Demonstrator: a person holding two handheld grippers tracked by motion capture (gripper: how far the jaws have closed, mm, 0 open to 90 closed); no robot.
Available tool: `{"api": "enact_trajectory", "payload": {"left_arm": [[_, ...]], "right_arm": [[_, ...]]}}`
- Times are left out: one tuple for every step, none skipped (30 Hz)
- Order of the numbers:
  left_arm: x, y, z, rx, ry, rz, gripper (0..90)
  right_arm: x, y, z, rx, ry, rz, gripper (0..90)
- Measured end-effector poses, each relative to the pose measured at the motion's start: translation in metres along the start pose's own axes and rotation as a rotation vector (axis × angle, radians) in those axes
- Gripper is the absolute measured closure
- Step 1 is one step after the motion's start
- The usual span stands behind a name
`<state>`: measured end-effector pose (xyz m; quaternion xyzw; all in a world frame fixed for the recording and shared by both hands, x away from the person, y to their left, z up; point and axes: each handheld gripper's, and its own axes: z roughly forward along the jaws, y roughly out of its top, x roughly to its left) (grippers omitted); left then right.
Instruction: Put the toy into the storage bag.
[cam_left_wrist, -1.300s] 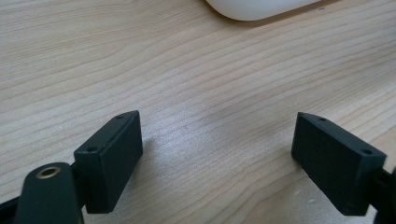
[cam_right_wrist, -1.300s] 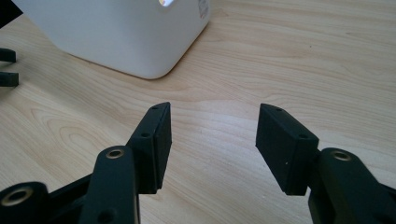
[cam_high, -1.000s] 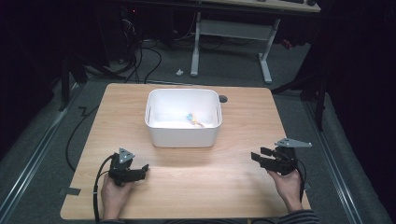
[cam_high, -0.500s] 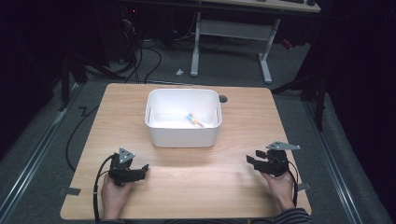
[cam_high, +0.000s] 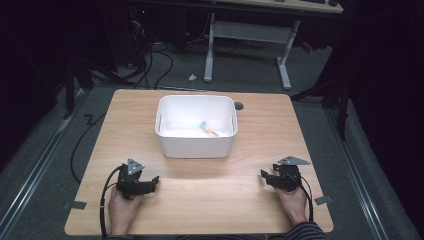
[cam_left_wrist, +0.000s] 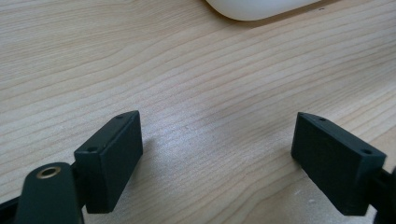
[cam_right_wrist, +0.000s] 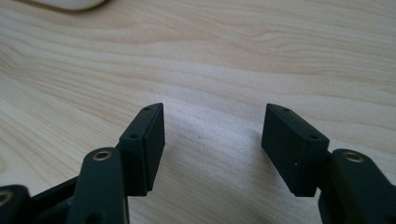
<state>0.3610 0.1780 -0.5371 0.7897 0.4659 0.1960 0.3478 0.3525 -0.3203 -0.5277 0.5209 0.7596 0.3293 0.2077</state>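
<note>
Resting empty with jaws apart near the white bin (cam_high: 196, 134), both grippers, left gripper (cam_high: 150, 183) and right gripper (cam_high: 265, 177), appear finished; small items (cam_high: 207, 128), perhaps toys, lie inside.

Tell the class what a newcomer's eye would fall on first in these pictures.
A white tub stands at the far middle of the wooden table, with a small colourful item inside. Near the front edge the left gripper and right gripper rest low, both open and empty.

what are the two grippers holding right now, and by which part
Nothing is held. The left gripper and right gripper both have open jaws with only bare table between them; the right's jaws have just been opening.
</note>
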Motion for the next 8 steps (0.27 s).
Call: {"api": "enact_trajectory", "payload": {"left_arm": [[0.0,0.0,0.0,0.0,0.0,0.0,16.9],[0.0001,0.0,-0.0001,0.0,0.0,0.001,16.9],[0.0,0.0,0.0,0.0,0.0,0.0,16.9],[0.0,0.0,0.0,0.0,0.0,0.0,16.9],[0.0001,-0.0001,0.0,0.001,0.0,0.001,16.9],[0.0001,-0.0001,-0.0001,0.001,0.0,0.001,16.9],[0.0001,0.0,-0.0001,0.001,0.0,0.001,16.9],[0.0002,0.0,-0.0002,0.002,-0.001,0.001,16.9]], "right_arm": [[0.0017,-0.0012,0.0009,-0.008,-0.015,-0.019,38.3],[0.0034,-0.0021,0.0017,-0.015,-0.026,-0.039,38.0],[0.0047,-0.0022,0.0016,-0.014,-0.029,-0.037,37.9],[0.005,-0.0023,0.0014,-0.013,-0.027,-0.038,37.3],[0.005,-0.0023,0.0016,-0.013,-0.022,-0.042,36.5],[0.0052,-0.0024,0.0015,-0.012,-0.019,-0.045,36.5],[0.0053,-0.0025,0.0013,-0.011,-0.015,-0.045,35.7],[0.0053,-0.0025,0.0014,-0.008,-0.008,-0.049,33.7]]}}
